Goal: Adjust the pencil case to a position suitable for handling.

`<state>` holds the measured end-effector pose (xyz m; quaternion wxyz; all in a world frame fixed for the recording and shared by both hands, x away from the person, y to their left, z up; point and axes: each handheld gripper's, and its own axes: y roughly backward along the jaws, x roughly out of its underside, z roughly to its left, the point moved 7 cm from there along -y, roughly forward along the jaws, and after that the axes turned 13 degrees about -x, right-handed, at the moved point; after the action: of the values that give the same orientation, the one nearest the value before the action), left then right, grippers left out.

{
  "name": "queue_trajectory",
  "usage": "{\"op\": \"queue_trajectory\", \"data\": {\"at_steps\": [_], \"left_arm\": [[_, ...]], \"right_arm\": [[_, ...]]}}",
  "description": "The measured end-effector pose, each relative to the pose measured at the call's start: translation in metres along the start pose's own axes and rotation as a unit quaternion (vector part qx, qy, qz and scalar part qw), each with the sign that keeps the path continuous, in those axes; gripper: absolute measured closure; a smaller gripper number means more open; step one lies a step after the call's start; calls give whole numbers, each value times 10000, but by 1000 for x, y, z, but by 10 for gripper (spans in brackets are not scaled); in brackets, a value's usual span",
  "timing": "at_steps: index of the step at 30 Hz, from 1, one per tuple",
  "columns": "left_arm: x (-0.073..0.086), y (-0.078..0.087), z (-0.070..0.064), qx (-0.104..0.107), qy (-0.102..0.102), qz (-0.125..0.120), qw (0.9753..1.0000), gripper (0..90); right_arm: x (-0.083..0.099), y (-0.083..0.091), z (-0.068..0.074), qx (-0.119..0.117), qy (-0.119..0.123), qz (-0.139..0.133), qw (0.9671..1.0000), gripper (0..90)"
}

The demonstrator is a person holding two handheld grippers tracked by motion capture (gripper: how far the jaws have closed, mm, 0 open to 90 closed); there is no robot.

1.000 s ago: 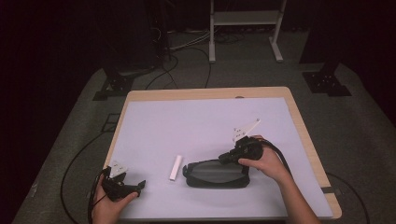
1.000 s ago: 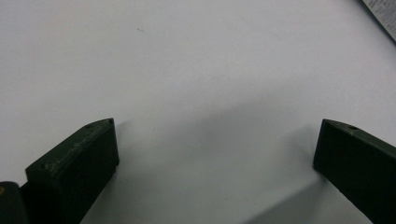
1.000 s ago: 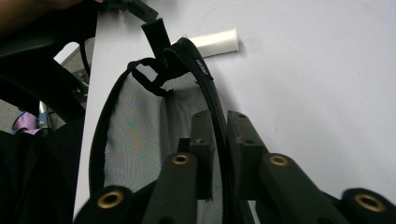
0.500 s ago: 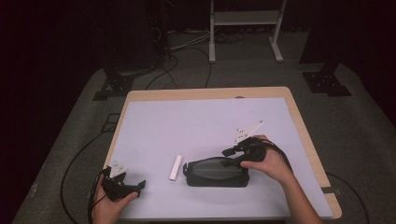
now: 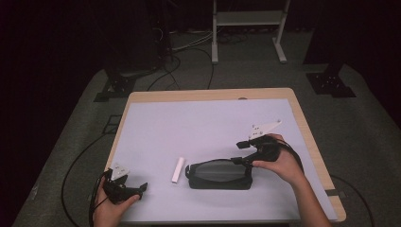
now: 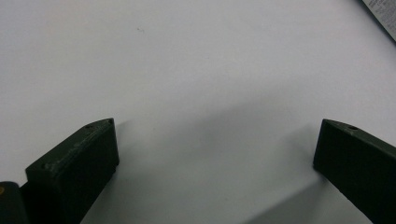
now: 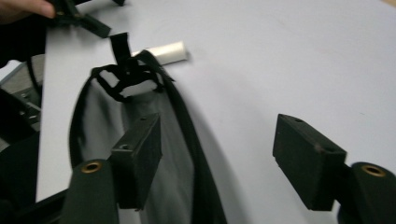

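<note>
Nearest to you, your left gripper [image 5: 135,188] rests at the front left corner of the table [image 5: 208,94], its jaws spread wide with nothing but the bare white surface between them. It has no part in the work yet.

Just beyond it, toward the middle, the black pouch [image 5: 220,174] lies flat on the table, and the white cylinder [image 5: 177,170] lies just beside its left end, outside it. Your right gripper [image 5: 243,152] hovers at the pouch's right end, jaws apart; in the right gripper view one jaw sits over the grey fabric and the other over the bare surface, gripping nothing.

As I judge it, you're at the start: the pouch isn't grasped and the cylinder is untouched, so most likely taking hold, opening it and stowing the cylinder are all left.
</note>
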<state>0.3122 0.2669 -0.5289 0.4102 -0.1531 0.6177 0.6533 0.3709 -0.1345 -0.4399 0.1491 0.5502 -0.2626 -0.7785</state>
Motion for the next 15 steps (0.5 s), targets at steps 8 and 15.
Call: {"op": "queue_trajectory", "data": {"at_steps": [8,15], "left_arm": [[0,0,0,0,0,-2,10000,0],[0,0,0,0,-1,0,10000,0]], "right_arm": [[9,18,-14,577,-165,-123,9981,218],[24,40,-27,1149,-459,-256,9920,191]]}}
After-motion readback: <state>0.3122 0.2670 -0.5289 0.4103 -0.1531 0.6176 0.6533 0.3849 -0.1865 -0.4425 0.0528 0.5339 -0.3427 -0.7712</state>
